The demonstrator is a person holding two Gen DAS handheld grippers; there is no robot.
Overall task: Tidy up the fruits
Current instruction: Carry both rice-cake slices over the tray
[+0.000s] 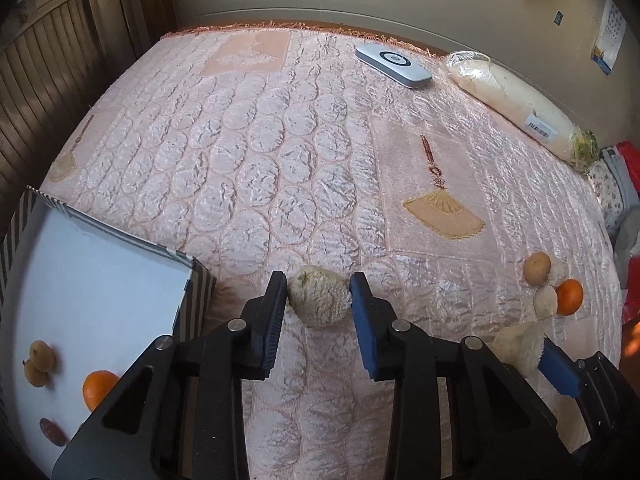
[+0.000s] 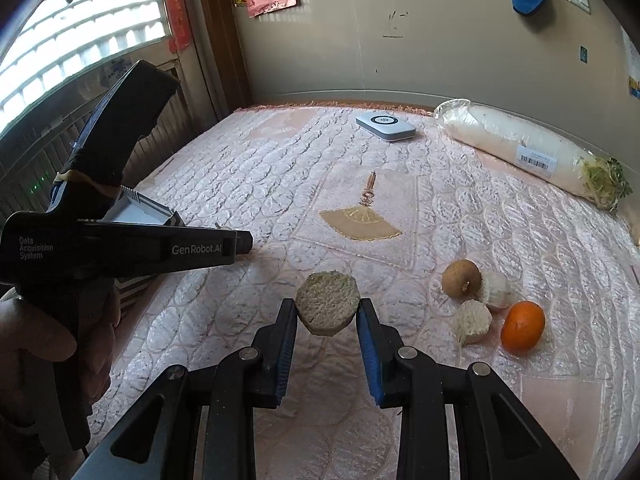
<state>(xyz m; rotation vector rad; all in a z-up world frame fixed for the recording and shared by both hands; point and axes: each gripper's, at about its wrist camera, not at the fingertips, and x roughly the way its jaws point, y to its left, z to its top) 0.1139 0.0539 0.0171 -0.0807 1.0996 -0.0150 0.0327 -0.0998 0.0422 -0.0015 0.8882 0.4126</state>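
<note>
A pale, rough fruit piece lies on the pink quilt, and my left gripper is shut on it, both pads touching its sides. My right gripper is shut on a second pale round piece, held just above the quilt. One of its blue pads shows at lower right in the left wrist view. A striped box with a white floor, at the left, holds an orange, brown fruits and a dark red one.
Loose on the quilt to the right are a brown fruit, an orange and two pale pieces. At the far edge lie a white flat device and a wrapped white radish. A hand holds the left tool.
</note>
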